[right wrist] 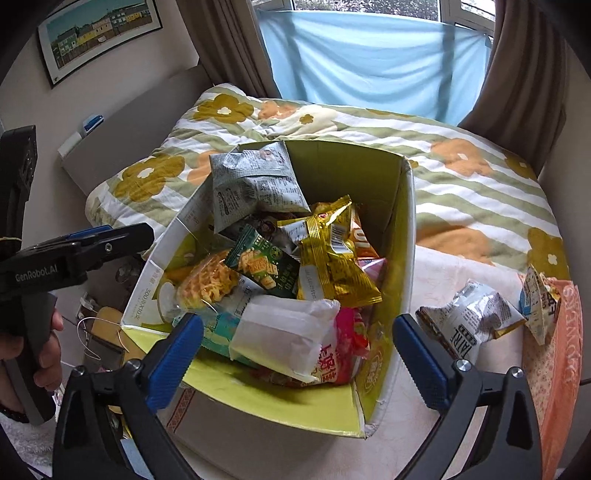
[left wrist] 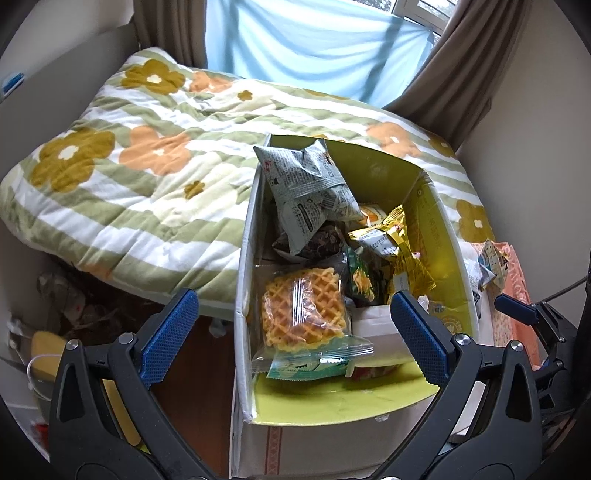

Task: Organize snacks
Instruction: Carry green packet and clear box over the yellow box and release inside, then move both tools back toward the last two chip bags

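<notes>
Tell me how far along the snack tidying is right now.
Mostly done: the box already holds a pile, including the waffle pack, a gold packet and a grey packet. Nothing is in hand; the left tongs and right tongs are both open and empty. Left: a silver packet and a small folded packet lying outside, beside the box.

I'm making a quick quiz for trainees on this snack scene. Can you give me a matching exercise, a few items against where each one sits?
Items:
1. waffle pack
2. grey packet
3. silver packet
4. framed picture

Places:
A. on the wall
B. outside the box, on the cloth to its right
C. inside the box, near its left wall
D. sticking up at the far end of the box

Pairs: 1-C, 2-D, 3-B, 4-A
</notes>
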Motion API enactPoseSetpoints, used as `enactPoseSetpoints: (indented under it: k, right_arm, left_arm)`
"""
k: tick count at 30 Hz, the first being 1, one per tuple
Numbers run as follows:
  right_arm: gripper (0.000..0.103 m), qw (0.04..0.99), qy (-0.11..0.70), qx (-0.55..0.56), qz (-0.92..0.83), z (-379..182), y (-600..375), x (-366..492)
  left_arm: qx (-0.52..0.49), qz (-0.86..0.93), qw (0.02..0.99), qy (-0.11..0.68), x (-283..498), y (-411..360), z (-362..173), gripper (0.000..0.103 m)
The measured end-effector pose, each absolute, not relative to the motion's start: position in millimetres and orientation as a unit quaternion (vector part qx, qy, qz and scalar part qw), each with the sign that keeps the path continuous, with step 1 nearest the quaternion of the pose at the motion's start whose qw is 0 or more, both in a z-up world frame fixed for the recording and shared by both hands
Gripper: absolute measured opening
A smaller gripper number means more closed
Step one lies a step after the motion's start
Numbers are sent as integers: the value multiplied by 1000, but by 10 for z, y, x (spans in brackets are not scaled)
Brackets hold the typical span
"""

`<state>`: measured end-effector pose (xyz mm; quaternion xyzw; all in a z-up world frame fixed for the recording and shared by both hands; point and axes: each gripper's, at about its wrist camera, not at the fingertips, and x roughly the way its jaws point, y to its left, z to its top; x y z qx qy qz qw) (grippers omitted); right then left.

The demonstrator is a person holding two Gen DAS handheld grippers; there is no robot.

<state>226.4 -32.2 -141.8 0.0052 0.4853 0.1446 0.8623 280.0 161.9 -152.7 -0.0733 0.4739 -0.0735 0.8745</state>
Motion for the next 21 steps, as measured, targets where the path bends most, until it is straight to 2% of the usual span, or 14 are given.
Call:
enactPoseSetpoints:
  k: [11,21]
  right_arm:
    - [102,884,457,25,91,-1172,-539,1988]
    - [102,903,423,66,17,-778,-1404,1775]
  left_arm:
    - [-38,-134,886,442,2708,1326,-1324,103]
    - [-1,-203,887,415,2630,471,-1075,103]
